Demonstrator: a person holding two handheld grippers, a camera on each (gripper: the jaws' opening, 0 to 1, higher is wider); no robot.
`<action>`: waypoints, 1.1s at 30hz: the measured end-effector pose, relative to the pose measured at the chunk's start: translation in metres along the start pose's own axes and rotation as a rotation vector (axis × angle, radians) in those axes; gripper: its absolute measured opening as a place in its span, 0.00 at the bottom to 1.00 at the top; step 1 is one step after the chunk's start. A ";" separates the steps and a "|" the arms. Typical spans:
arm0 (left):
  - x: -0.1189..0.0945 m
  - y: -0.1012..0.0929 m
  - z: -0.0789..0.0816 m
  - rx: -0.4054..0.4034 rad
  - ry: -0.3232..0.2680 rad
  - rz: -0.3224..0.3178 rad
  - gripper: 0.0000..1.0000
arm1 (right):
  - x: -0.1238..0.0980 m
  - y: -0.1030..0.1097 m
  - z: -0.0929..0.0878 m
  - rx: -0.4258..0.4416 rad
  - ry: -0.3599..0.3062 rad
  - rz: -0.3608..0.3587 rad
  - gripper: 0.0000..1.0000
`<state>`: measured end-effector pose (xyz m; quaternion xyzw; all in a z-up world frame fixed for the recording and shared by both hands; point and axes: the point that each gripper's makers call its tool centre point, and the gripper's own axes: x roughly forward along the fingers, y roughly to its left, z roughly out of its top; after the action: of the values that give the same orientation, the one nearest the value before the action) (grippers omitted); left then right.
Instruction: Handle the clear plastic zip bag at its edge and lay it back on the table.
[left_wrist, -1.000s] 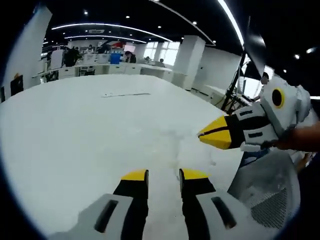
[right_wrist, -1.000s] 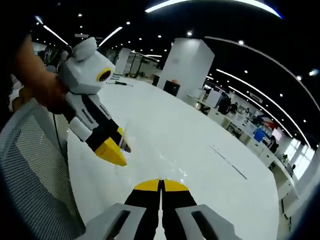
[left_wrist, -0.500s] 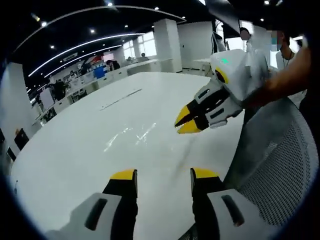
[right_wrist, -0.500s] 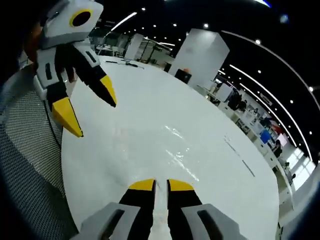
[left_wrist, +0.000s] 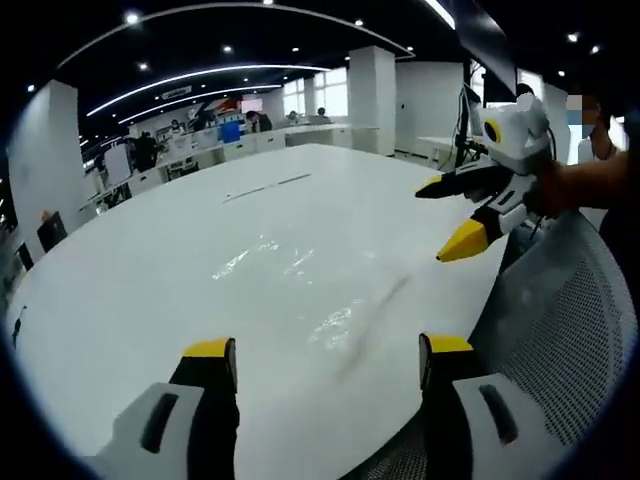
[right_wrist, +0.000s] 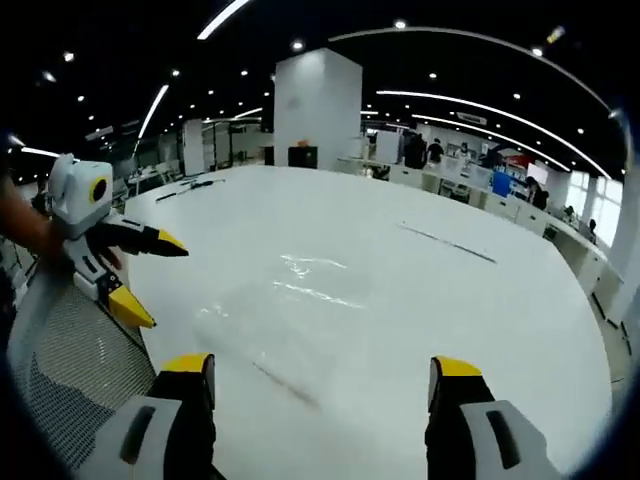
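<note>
Lying flat on the white surface (right_wrist: 520, 300) just ahead of both wide-open, empty claws, the clear zip bag (right_wrist: 290, 320) sits between the left claw (left_wrist: 325, 352) and right claw (right_wrist: 322, 372), neither visibly nearer.

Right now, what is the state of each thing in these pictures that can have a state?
Left gripper: open, jaws wide apart, holding nothing.
Right gripper: open, jaws wide apart, holding nothing.
Clear plastic zip bag: lying flat on the table, free of both grippers.
White table: bears the bag.
Mesh chair: at the table's edge.
</note>
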<state>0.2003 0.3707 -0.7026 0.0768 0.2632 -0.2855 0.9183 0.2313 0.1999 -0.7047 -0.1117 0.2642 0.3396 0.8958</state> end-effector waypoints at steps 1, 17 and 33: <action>0.001 0.000 0.000 -0.010 -0.003 -0.003 0.76 | -0.003 0.001 -0.005 0.007 -0.001 0.001 0.92; 0.002 -0.004 0.014 0.024 -0.081 -0.007 0.99 | -0.001 0.013 0.000 -0.101 0.019 0.013 1.00; 0.003 -0.018 0.012 0.059 -0.068 -0.057 0.99 | 0.004 0.010 -0.012 -0.075 0.060 0.004 1.00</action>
<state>0.1974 0.3514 -0.6939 0.0865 0.2253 -0.3214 0.9157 0.2224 0.2044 -0.7174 -0.1550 0.2783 0.3474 0.8820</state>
